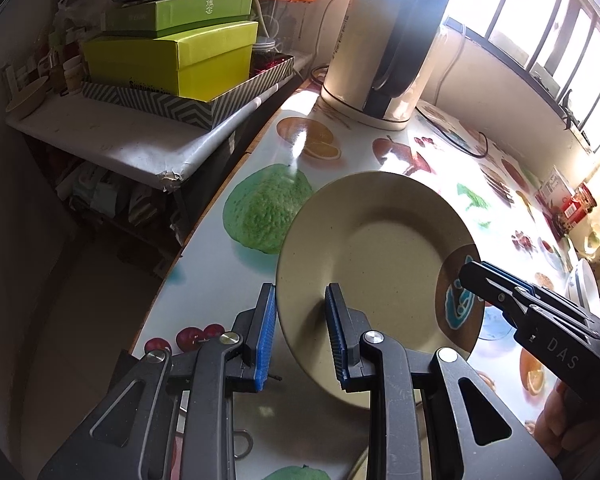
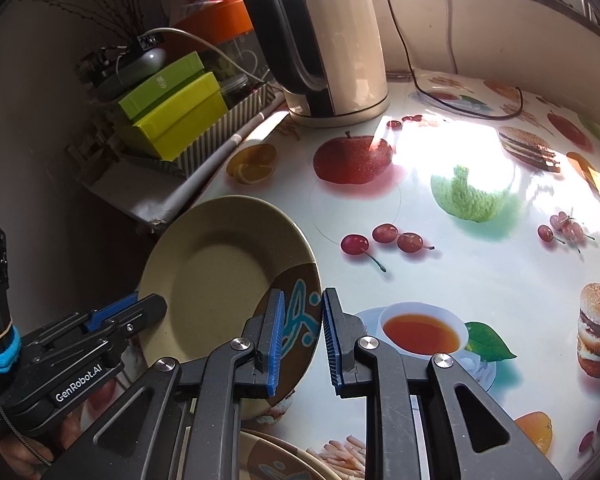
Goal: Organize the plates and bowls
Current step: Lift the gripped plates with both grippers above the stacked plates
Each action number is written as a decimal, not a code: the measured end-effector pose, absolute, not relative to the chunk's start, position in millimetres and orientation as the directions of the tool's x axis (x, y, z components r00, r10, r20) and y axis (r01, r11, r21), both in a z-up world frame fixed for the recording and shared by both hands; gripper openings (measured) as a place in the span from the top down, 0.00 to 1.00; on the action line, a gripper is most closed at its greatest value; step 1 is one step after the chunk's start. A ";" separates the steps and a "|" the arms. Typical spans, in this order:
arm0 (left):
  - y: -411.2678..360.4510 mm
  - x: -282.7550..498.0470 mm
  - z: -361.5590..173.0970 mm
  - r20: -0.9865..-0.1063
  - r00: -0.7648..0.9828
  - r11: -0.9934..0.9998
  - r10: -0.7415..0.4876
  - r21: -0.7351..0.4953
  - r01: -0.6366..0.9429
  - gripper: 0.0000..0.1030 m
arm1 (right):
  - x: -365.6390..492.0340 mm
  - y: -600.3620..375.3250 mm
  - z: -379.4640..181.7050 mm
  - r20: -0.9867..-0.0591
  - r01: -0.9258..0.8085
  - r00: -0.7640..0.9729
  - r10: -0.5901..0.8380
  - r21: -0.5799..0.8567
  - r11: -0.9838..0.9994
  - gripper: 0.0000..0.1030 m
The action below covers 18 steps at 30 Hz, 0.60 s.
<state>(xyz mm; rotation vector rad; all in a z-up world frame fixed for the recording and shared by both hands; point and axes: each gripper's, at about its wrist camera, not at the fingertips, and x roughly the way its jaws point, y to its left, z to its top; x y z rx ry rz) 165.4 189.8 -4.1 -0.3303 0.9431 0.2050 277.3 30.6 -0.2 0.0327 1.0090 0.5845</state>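
A beige plate (image 1: 380,252) with a brown patch and blue pattern is held tilted above the fruit-print table; it also shows in the right wrist view (image 2: 216,280). My left gripper (image 1: 302,332) has its blue pads around the plate's left rim with a gap left. My right gripper (image 2: 302,340) straddles the plate's patterned right rim, jaws apart; in the left wrist view its fingers (image 1: 496,284) reach the plate's right edge. A second, similar plate (image 2: 280,464) lies below at the near edge.
A cream electric kettle (image 1: 384,52) with its cord stands at the back of the table (image 2: 460,264). A side shelf (image 1: 112,136) to the left holds green boxes (image 1: 188,56). A white bowl (image 1: 584,284) sits at the right.
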 end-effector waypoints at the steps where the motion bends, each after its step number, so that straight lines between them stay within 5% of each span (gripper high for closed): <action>1: 188.3 164.4 -2.8 -0.817 0.576 0.932 0.027 -0.188 -0.310 0.75 | 276.3 28.3 1.2 -0.784 -0.444 0.397 0.477 0.291 0.847 0.81; 18: 165.3 143.1 15.8 -0.794 0.607 0.943 0.019 -0.188 -0.276 0.75 | 250.1 1.6 24.8 -0.758 -0.435 0.432 0.489 0.299 0.849 0.81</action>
